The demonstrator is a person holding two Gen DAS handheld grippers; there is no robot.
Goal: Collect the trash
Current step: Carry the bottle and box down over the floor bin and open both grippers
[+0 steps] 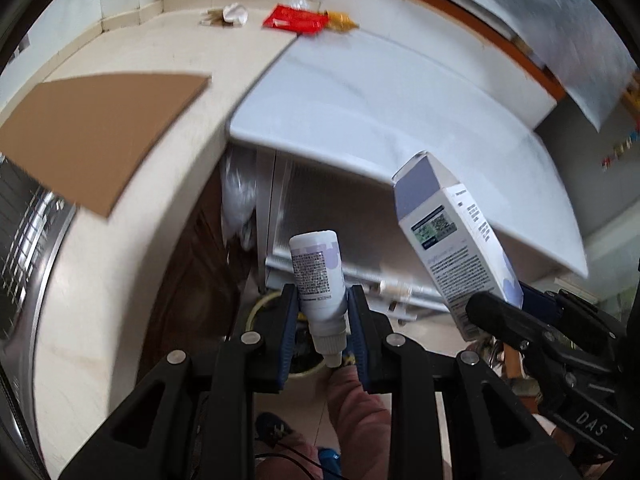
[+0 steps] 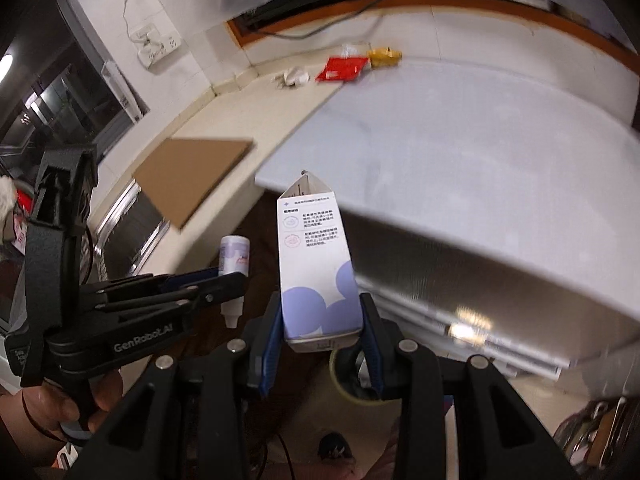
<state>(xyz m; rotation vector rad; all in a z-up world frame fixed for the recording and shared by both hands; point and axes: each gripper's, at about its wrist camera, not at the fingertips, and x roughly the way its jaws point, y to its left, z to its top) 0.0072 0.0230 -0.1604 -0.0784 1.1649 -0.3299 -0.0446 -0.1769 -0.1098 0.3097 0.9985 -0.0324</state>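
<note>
Left tongs (image 1: pixel 322 320) clamp a small white bottle (image 1: pixel 318 276), nozzle down. Right tongs (image 2: pixel 322 334) grip a white-purple carton (image 2: pixel 314 264). Both held off the tabletop (image 1: pixel 168 44) edge; red wrapper (image 1: pixel 294 20), crumpled tissue (image 1: pixel 234 14) remain at back.

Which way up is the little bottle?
Upside down. The bottle has its nozzle pointing down and its flat base up, pinched in the left hand-held gripper.

Both tongs are matte black with blue ribbed pads and silver round screws. The left tongs (image 1: pixel 322 322) read "GenRobot.AI" in white; the right tongs (image 2: pixel 322 332) read "DAS". Below them, pink trousers (image 1: pixel 360 412).
</note>
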